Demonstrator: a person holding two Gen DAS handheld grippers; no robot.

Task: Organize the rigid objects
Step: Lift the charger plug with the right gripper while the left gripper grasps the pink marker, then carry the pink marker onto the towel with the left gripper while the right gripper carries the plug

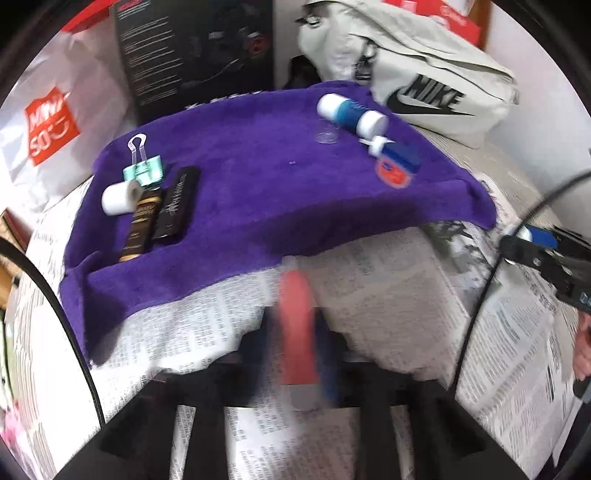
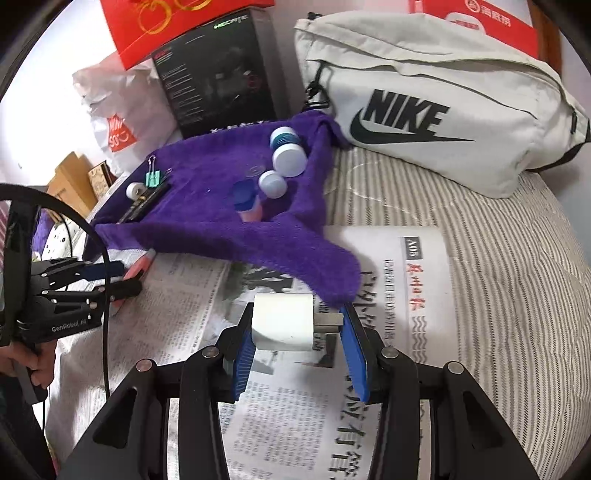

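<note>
A purple towel [image 1: 258, 192] [image 2: 221, 221] lies over newspaper. On its left lie a white roll [image 1: 120, 197], a teal binder clip [image 1: 146, 168] and two dark tubes [image 1: 162, 214]. On its right lie a blue-and-white bottle [image 1: 351, 112], a small white-capped vial [image 1: 376, 144] and a blue-lidded red jar [image 1: 397, 166]. My left gripper [image 1: 297, 332] [image 2: 129, 278] is shut on a pink-red tube [image 1: 297, 325], blurred, just in front of the towel. My right gripper [image 2: 299, 325] is shut on a white USB charger plug [image 2: 284, 321] above the newspaper.
A white Nike bag [image 2: 424, 110] lies at the back right. A black box [image 2: 218, 74], a red box [image 2: 177, 22] and a white Miniso bag [image 1: 51, 129] stand behind the towel. Newspaper [image 2: 288, 406] covers a striped bed cover [image 2: 498, 277].
</note>
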